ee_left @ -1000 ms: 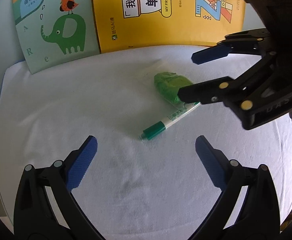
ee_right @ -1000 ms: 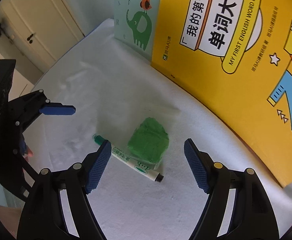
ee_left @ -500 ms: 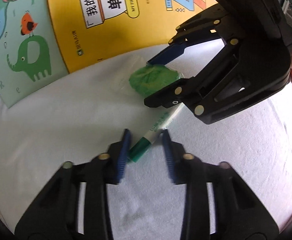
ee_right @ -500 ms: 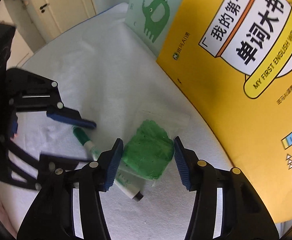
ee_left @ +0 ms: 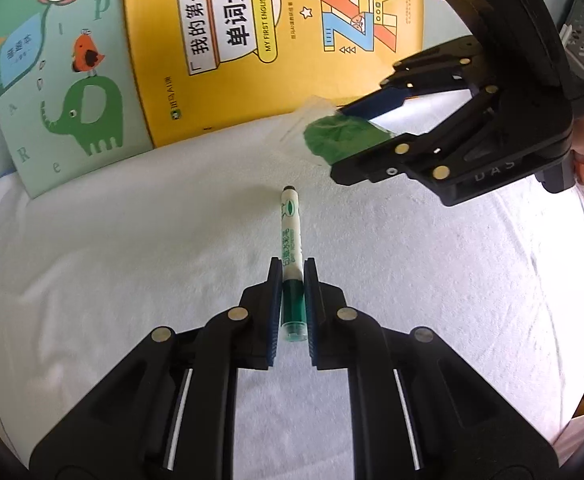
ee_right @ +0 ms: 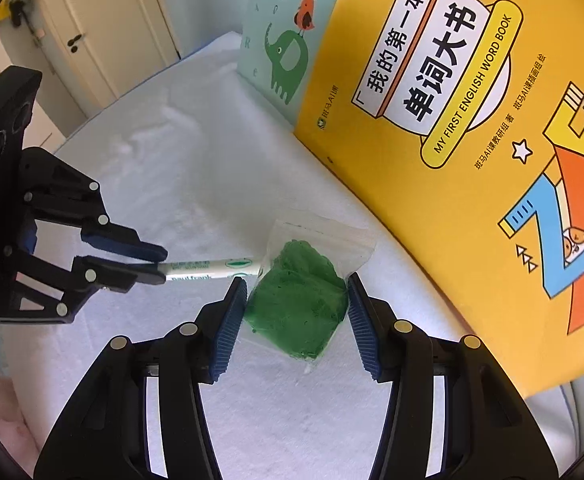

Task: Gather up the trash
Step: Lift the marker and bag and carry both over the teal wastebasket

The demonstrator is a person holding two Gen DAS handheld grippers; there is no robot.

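Left gripper (ee_left: 292,276) has its fingers (ee_left: 272,292) clamped on the green-capped end of the marker (ee_left: 290,232); the white barrel sticks out forward past the tips, black tail end pointing toward the books. In the right wrist view the same left gripper (ee_right: 154,266) comes in from the left side with the marker (ee_right: 212,270) held roughly level, its far end reaching the edge of the bag. Can't tell from either view whether the marker is lifted or resting on the cloth. Right gripper (ee_right: 296,300) has its fingers (ee_right: 232,320) closed in on the clear plastic bag of green stuff (ee_right: 299,300), blue ribbed pads touching the green lump on both sides, so it is gripped; the loose clear top of the bag fans out beyond the tips toward the yellow book. From the left wrist view the right gripper (ee_left: 345,136) sits upper right with the bag (ee_left: 333,138) between its fingers, well ahead of the marker tip. Everything is over a white cloth (ee_left: 132,260) covering the desk. Behind: a yellow "MY FIRST ENGLISH WORD BOOK" (ee_right: 471,120) standing tilted at the back, and a pale green elephant book (ee_right: 284,40) just beside it, overlapped at the edge. A cream door (ee_right: 92,32) shows in the far left background of the right wrist view.
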